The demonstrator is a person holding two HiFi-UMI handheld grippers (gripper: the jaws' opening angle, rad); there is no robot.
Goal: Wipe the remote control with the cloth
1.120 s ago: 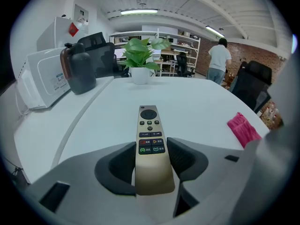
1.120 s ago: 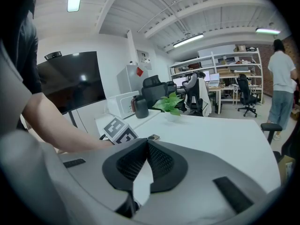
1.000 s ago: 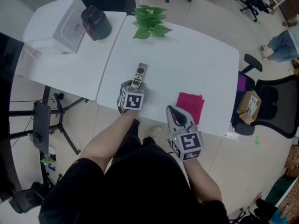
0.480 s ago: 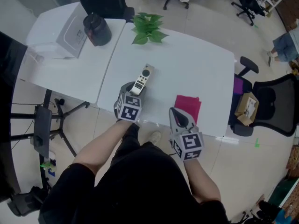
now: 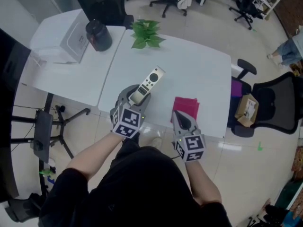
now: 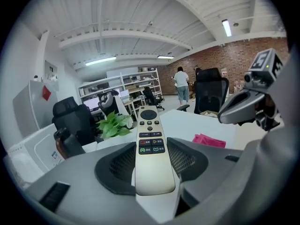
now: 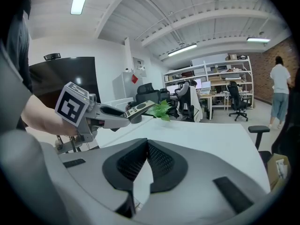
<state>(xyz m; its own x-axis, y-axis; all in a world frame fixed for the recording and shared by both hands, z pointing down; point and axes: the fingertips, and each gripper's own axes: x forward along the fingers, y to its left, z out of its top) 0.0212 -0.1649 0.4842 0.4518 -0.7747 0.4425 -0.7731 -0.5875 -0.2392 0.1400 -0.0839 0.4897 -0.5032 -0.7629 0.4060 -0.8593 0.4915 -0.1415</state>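
My left gripper (image 5: pixel 137 92) is shut on the near end of a cream remote control (image 5: pixel 147 85), which it holds up off the white table (image 5: pixel 203 65). The remote (image 6: pixel 150 149) lies between the jaws with its buttons facing up and its far end sticking out forward. A pink cloth (image 5: pixel 185 109) lies flat on the table near the front edge, right of the remote. My right gripper (image 5: pixel 181 117) is shut with nothing in it and hovers over the cloth's near edge. The cloth (image 6: pixel 209 140) also shows in the left gripper view, below the right gripper (image 6: pixel 234 110).
A green plant (image 5: pixel 144 33) stands at the table's far edge. A dark jar (image 5: pixel 98 35) and a white box (image 5: pixel 71 37) sit on the adjoining table to the left. A black office chair (image 5: pixel 270 112) with a cardboard box (image 5: pixel 247 109) stands right of the table.
My left gripper has lifted the remote off the table and rolled, so the remote now tilts up and to the right. The right gripper has shifted only slightly.
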